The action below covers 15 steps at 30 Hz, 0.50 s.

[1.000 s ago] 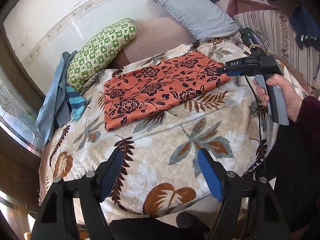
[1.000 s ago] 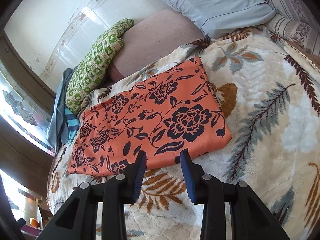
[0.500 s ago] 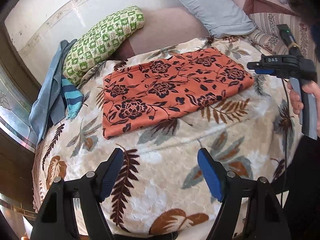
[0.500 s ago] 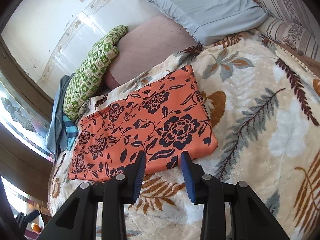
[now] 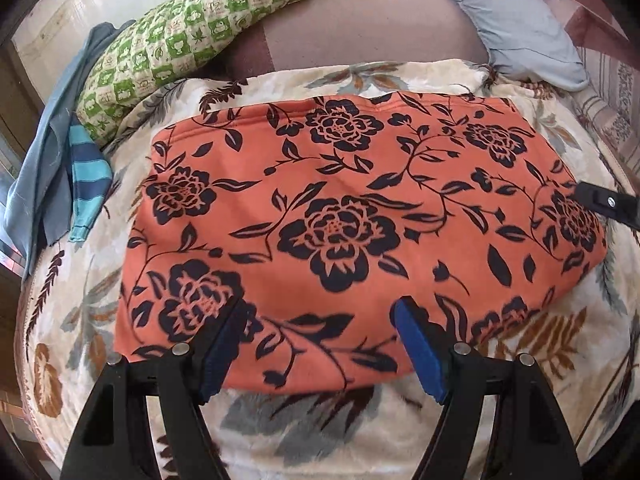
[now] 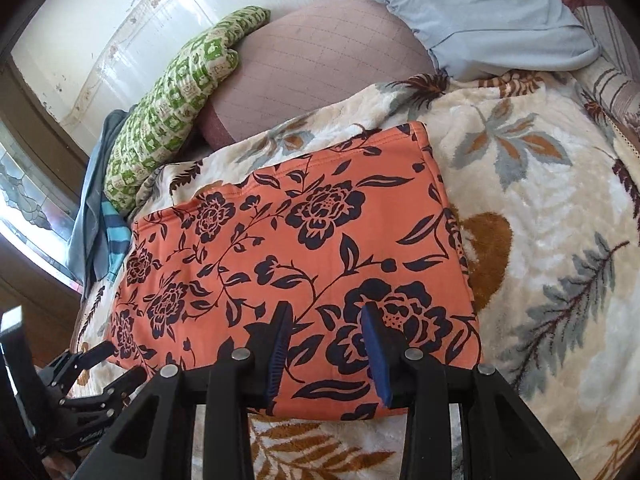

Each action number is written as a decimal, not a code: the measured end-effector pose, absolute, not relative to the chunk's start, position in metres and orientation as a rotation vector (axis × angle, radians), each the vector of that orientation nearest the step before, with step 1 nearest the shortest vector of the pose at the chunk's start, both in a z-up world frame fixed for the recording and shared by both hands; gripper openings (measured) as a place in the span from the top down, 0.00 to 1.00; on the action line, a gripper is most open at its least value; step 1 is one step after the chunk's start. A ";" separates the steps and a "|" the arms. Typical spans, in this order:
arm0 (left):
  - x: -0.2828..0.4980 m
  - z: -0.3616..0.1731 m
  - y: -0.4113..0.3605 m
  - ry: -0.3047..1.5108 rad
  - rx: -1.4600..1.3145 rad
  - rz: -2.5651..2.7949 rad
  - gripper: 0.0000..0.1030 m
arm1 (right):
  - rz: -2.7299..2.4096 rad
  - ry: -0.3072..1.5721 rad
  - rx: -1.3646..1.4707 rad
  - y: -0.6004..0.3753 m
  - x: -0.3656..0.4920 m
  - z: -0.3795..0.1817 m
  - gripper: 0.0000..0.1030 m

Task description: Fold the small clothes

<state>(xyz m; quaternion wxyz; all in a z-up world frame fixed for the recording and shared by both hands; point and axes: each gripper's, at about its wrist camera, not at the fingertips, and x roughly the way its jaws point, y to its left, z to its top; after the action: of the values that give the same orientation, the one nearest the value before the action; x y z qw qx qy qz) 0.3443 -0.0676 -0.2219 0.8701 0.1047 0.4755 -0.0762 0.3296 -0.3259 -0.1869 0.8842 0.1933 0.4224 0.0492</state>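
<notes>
An orange garment with black flowers [image 5: 352, 216] lies folded flat as a wide rectangle on the leaf-print blanket [image 5: 304, 428]. My left gripper [image 5: 320, 314] hangs open over the garment's near edge, left of centre, its blue pads wide apart and nothing between them. In the right wrist view the same garment [image 6: 280, 240] fills the middle, and my right gripper [image 6: 326, 316] hovers over its near right corner with the jaws partly apart and empty. The left gripper [image 6: 94, 376] shows at the lower left of that view. A piece of the right gripper [image 5: 604, 202] shows at the garment's right end.
A green checked pillow [image 5: 192, 36] and a grey-blue pillow [image 5: 516, 24] lie behind the garment against a mauve cushion [image 5: 360, 28]. Blue and striped cloths [image 5: 80, 180] hang at the blanket's left edge. A wall and a window frame [image 6: 36, 184] close the left side.
My left gripper has come forward and down from the blanket's front until it stands over the garment's near edge. The right gripper has advanced over the near right corner. Neither gripper's opening has changed.
</notes>
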 end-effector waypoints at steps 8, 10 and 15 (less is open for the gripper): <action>0.366 -0.254 -0.070 1.041 0.183 -0.146 0.21 | 0.040 0.946 0.431 -0.338 0.348 -0.214 0.63; 0.361 -0.250 -0.064 1.054 0.174 -0.146 0.21 | 0.022 1.008 0.406 -0.334 0.354 -0.229 0.62; 0.334 -0.221 -0.015 1.014 0.061 -0.086 0.21 | 0.005 0.999 0.373 -0.331 0.348 -0.227 0.62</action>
<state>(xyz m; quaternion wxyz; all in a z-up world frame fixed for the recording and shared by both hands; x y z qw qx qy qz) 0.3338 -0.0153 -0.2212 0.8728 0.0291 0.4855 -0.0413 0.3482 -0.3306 -0.2265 0.8612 0.1778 0.4762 0.0026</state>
